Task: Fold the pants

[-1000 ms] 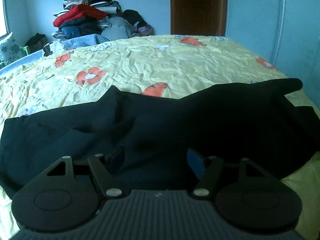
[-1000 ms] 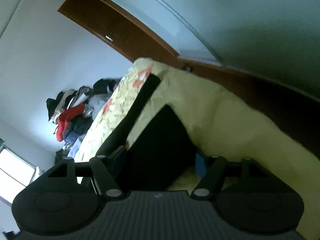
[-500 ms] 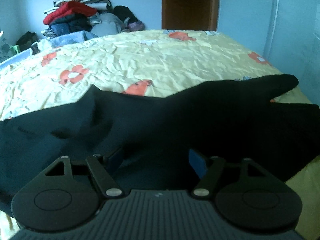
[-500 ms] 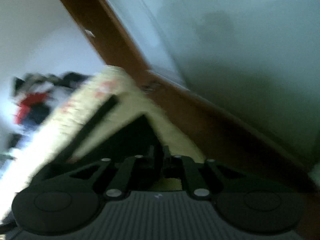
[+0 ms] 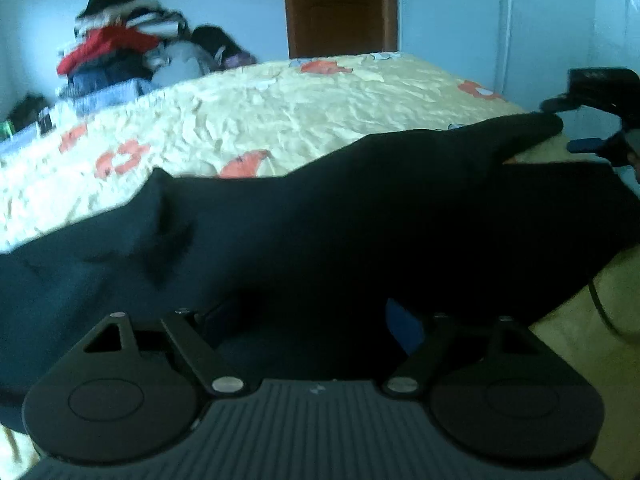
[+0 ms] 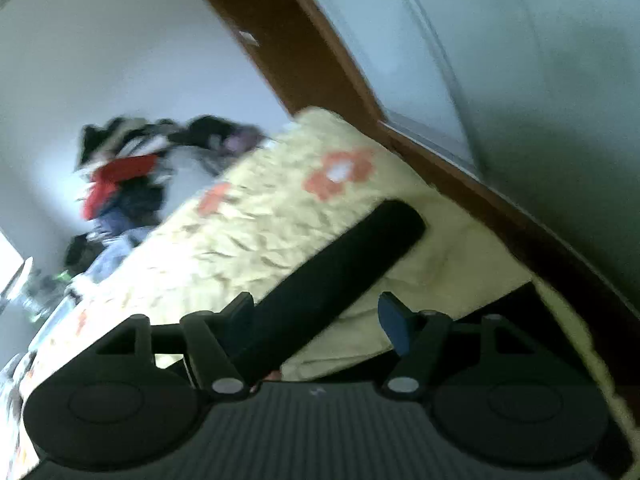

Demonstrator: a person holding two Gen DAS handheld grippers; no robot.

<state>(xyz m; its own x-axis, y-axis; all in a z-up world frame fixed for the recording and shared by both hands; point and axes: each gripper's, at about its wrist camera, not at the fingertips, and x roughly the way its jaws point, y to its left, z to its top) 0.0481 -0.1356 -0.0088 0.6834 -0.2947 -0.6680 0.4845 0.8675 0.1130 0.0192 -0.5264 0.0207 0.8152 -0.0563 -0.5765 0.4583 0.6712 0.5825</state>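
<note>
Bedroom walls, pale blue, with a brown door point(image 5: 340, 8) at the far end and a heap of clothes point(image 5: 132, 56) stacked beyond the bed, form your working area. Your surface is the bed point(image 5: 280, 108), covered in a yellow sheet with orange flowers, creased but flat. Across its near edge lie the pants point(image 5: 320, 232), dark, spread sideways, with one leg point(image 6: 340, 264) running out toward the right-hand corner of the mattress and the bulk bunched and rumpled toward your left. No fold is visible yet, so I judge the task to be at its opening step: taking hold before the first fold. Your left hand-held gripper point(image 5: 312, 320) stands wide, its jaws apart over the near edge of the cloth and gripping nothing. Your right hand-held gripper point(image 6: 316, 320) is likewise wide, with the leg passing between its jaws but not pinched; in the left view it shows at the leg's far end point(image 5: 592, 120). The next move calls for you to close both on a single layer edge, then lift evenly so one leg can be carried over the other. The right view is blurred; contact cannot be confirmed.
</note>
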